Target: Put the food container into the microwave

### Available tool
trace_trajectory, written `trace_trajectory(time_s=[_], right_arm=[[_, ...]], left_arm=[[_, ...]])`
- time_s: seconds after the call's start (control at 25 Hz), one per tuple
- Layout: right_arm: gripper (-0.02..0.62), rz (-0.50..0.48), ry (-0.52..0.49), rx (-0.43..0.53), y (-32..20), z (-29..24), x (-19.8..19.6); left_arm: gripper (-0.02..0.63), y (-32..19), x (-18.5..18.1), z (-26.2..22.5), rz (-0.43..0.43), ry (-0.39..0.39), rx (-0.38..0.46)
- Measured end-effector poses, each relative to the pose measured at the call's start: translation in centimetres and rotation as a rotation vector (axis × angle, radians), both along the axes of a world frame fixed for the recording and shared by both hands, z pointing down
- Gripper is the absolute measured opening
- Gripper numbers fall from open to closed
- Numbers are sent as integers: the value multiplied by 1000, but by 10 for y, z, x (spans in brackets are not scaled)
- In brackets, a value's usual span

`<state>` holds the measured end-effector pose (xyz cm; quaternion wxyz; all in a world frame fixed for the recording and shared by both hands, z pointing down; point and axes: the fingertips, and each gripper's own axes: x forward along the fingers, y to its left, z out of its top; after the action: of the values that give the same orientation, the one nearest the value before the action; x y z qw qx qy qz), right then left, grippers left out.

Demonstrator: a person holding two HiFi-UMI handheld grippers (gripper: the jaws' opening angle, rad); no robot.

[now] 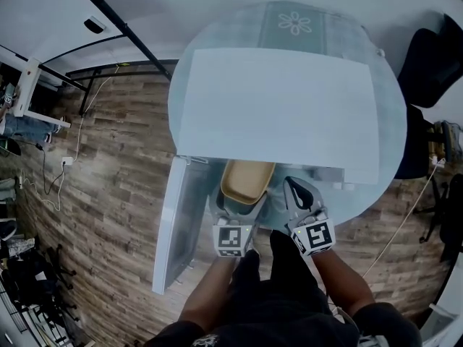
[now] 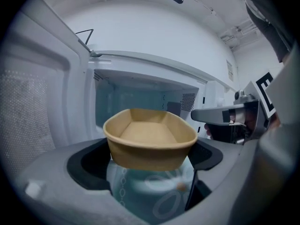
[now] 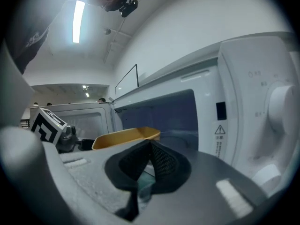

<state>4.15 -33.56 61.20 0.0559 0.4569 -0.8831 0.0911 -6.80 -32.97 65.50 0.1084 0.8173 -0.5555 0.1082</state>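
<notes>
1. Printed on the control panel of the white microwave (image 3: pixel 243 78), in the right gripper view: a warning triangle (image 3: pixel 220 129) with a few lines of small print under it, too small to read.
2. Just above that, a small dark rectangle (image 3: pixel 221 110); cannot tell what it is. Above the round knob (image 3: pixel 281 104), faint marks, also unreadable.
3. On each gripper's cube (image 1: pixel 231 241), bold black-and-white square markers; patterns only, and the one in the left gripper view cut off by the picture's right side.
4. Pinched at its two sides between the fingers of the left gripper (image 2: pixel 150 159): a tan, empty food container (image 2: pixel 149 137), held level in the air at the mouth of the open microwave cavity (image 2: pixel 140 100).
5. Pressed together, black pads meeting with nothing between them: the fingers of the right gripper (image 3: pixel 149 146), just right of the container and in front of the control panel.
6. Swung wide open to the left: the microwave door (image 1: pixel 173 223).
7. Hidden in the head view: the whole cavity, under the microwave's flat white top, and the container's far end, tucked beneath the front edge of that top.
8. Covered by the left gripper's grey body: the container's underside.
9. Partly behind the microwave: the round pale table (image 1: pixel 394 114) and its flower motif (image 1: pixel 295 23). Dark shapes along the edges of the wood floor (image 1: pixel 108 165), hard to make out.
</notes>
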Motion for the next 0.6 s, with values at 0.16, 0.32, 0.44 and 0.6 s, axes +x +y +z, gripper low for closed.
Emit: trace_trajectory(time_s=[0.16,0.32,0.44,0.6], right_arm=[[2,-20,9,-1,-6,7,-10],[2,-41,-12,14,-9,2,-22],[2,-46,-37,1,-13,3,-25],[2,-60,-42,-7,-18,8,-25]], left_arm=[[521,-16,-1,3,-31,6,0],[520,-33,1,5,-46,10,7],[520,-45,2,10,-56,2,4],[520,-56,4,17,-74,5,-3]])
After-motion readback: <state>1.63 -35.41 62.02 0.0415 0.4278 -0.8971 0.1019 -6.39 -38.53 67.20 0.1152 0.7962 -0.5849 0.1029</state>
